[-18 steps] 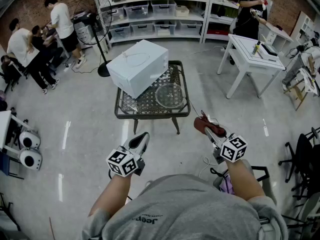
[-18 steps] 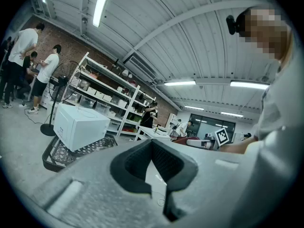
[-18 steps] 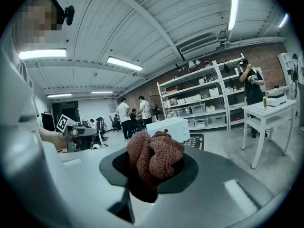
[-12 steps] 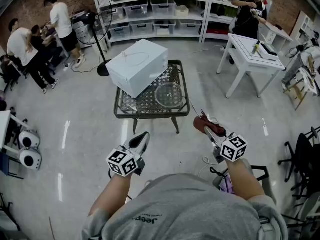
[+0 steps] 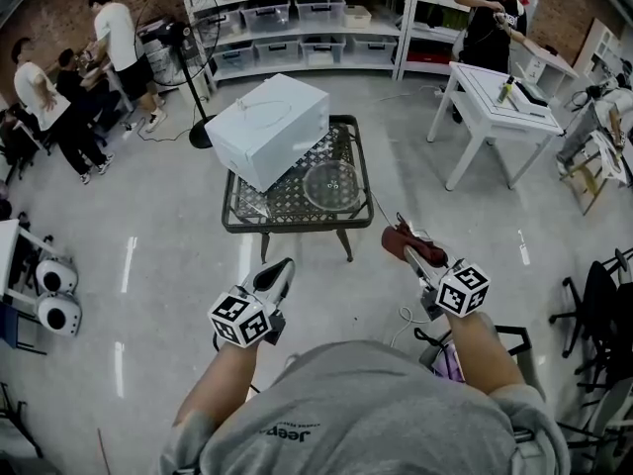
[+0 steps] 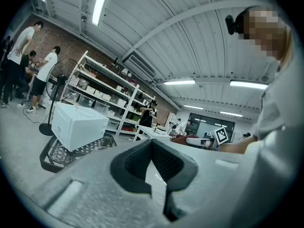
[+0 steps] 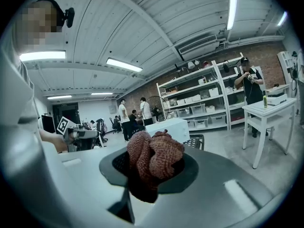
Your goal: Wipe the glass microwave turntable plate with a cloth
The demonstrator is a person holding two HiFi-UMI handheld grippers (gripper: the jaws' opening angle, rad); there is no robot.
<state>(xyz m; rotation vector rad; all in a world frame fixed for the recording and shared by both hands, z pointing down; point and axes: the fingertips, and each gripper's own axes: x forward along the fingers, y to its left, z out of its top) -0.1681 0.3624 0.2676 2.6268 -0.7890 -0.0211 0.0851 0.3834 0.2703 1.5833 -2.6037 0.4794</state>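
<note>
The right hand-held gripper [image 5: 404,242] is clenched on a dark red knitted cloth [image 5: 394,232]. In the right gripper view the cloth [image 7: 154,155] bulges up in a crumpled wad from between the dark pads [image 7: 183,167]. The left hand-held gripper [image 5: 281,267] carries nothing, and in its own view its two pads [image 6: 173,163] meet at the tips. Both are held in the air above the floor, short of a low metal lattice counter [image 5: 287,228]. The glass turntable plate [image 5: 333,184] lies flat on the right part of that counter, well apart from both grippers and from the cloth. Just beside it on the left stands a white box [image 5: 269,129], probably the microwave, turned at an angle and overhanging the counter's far left corner. Behind, shelving [image 5: 297,33] holds rows of storage bins [image 5: 322,10], too small here to tell their contents.
</note>
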